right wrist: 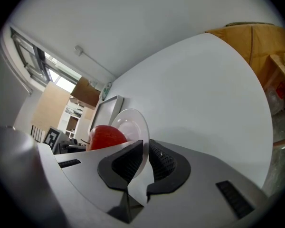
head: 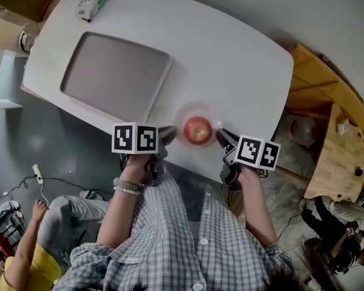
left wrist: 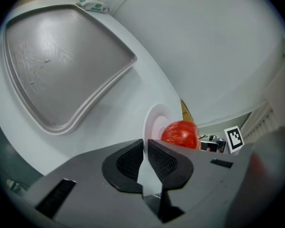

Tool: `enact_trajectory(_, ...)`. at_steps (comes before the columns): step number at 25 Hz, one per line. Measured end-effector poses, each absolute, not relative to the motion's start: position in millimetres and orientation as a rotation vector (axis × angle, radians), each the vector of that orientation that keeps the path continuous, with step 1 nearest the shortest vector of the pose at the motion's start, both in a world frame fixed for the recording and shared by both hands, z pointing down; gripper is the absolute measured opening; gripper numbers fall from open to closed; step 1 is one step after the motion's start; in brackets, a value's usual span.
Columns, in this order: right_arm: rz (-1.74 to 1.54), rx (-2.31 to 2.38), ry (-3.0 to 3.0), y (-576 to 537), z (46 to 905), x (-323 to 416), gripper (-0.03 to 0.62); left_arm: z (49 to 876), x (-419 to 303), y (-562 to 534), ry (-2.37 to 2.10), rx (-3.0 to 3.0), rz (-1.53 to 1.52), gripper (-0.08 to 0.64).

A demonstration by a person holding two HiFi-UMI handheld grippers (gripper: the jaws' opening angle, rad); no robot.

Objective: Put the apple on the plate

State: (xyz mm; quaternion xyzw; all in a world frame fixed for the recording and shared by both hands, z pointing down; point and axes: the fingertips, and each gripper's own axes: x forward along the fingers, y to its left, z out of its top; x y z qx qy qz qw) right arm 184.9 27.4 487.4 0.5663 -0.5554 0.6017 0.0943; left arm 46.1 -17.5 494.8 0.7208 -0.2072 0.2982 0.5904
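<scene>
A red apple (head: 198,130) rests on a small white plate (head: 183,112) near the white table's front edge. My left gripper (head: 170,136) is shut on the plate's left rim, and my right gripper (head: 222,136) is shut on its right rim. In the left gripper view the plate (left wrist: 152,120) stands edge-on between the jaws of the left gripper (left wrist: 145,147), with the apple (left wrist: 180,133) just beyond. In the right gripper view the thin rim of the plate (right wrist: 133,122) is pinched in the right gripper (right wrist: 146,148), and the apple (right wrist: 104,137) sits to its left.
A large grey tray (head: 115,74) lies on the table (head: 242,65) to the left of the plate. A tissue pack (head: 97,0) sits at the far edge. Wooden furniture (head: 333,144) stands to the right, and a person sits on the floor at lower left.
</scene>
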Motion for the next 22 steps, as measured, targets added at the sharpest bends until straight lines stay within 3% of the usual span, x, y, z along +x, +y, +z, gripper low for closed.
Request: enact_trajectory(22,1.744,1.532,-1.733,-26,473,136,0.051,476,-7,-52,-0.58,1.65,0.577,0.035)
